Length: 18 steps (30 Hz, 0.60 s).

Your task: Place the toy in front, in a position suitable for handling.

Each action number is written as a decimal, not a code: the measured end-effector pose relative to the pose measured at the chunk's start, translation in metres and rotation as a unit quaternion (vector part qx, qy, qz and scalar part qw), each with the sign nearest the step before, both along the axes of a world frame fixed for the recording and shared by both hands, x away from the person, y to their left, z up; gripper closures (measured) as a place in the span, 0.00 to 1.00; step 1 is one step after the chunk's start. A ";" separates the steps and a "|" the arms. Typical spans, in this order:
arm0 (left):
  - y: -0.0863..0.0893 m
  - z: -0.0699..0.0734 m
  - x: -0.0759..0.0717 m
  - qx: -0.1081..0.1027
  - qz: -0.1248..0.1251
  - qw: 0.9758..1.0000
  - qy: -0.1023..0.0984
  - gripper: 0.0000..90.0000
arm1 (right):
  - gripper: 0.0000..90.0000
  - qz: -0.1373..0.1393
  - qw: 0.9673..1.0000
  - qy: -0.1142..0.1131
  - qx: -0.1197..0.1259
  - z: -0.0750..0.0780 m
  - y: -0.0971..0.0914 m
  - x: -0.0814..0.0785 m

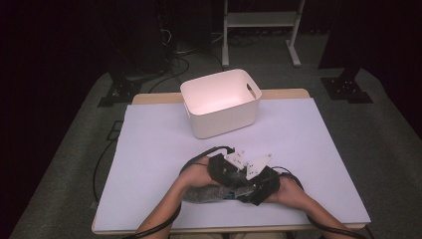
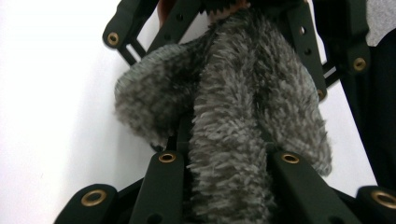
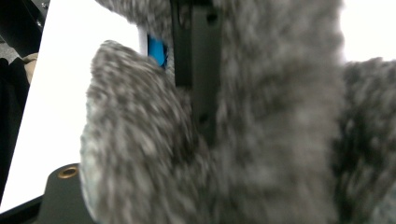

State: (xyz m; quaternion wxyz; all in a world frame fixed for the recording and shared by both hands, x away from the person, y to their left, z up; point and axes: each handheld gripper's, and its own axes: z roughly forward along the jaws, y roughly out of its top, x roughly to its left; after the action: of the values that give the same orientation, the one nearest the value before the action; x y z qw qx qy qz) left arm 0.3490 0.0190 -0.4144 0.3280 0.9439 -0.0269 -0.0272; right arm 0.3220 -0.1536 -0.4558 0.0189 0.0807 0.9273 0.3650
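Note:
A grey fuzzy cloth [image 1: 206, 193] lies near the table's front edge, between both hands. My left gripper [image 1: 228, 180] is shut on it; in the left gripper view the cloth [image 2: 233, 116] runs up between the two black jaws and fluffs out beyond them. My right gripper [image 1: 245, 191] faces the left one closely. Its linkages [image 2: 116, 37] stand spread wide at the top of the left gripper view, with the cloth between them. In the right gripper view the cloth [image 3: 261, 116] covers the jaws, and a black bar [image 3: 201, 70] crosses it. The right pads are hidden.
A white plastic bin [image 1: 224, 119] with handle slots stands at the back middle of the table, on a pale sheet [image 1: 149, 149]. A small blue piece [image 3: 158, 50] shows behind the cloth. Cables trail from both grippers. The floor beyond holds stands and cords.

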 end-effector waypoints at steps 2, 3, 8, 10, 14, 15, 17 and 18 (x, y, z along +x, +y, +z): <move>0.006 0.002 -0.001 0.002 0.004 1.000 -0.004 0.82 | 0.25 0.001 1.000 -0.003 0.000 0.000 0.000 0.000; 0.014 0.003 -0.002 -0.003 0.008 1.000 -0.004 0.82 | 0.25 0.001 1.000 -0.004 0.000 0.000 0.000 0.000; 0.041 0.004 -0.006 -0.010 0.026 1.000 0.001 0.79 | 0.25 0.001 1.000 -0.005 0.000 -0.001 -0.001 0.000; 0.054 0.004 -0.009 -0.003 0.036 0.999 -0.005 0.79 | 0.25 0.002 1.000 -0.005 0.001 -0.001 -0.001 0.001; 0.075 0.001 -0.012 0.012 0.054 0.998 -0.006 0.80 | 0.25 0.003 1.000 -0.009 0.001 -0.001 -0.001 0.001; 0.080 0.000 -0.013 0.016 0.059 0.998 -0.005 0.80 | 0.25 0.002 1.000 -0.008 0.001 -0.001 -0.001 0.001; 0.087 -0.001 -0.014 0.010 0.066 0.998 -0.005 0.78 | 0.25 0.002 1.000 -0.008 0.001 -0.001 -0.001 0.001; 0.089 -0.001 -0.015 0.008 0.067 0.998 -0.006 0.76 | 0.25 0.002 1.000 -0.007 0.002 -0.001 -0.001 0.001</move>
State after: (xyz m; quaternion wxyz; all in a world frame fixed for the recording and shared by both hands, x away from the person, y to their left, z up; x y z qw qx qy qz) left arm 0.3341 0.1081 -0.4153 0.3214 0.9463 0.0350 0.0006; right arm 0.3227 -0.1545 -0.4567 0.0248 0.0766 0.9267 0.3671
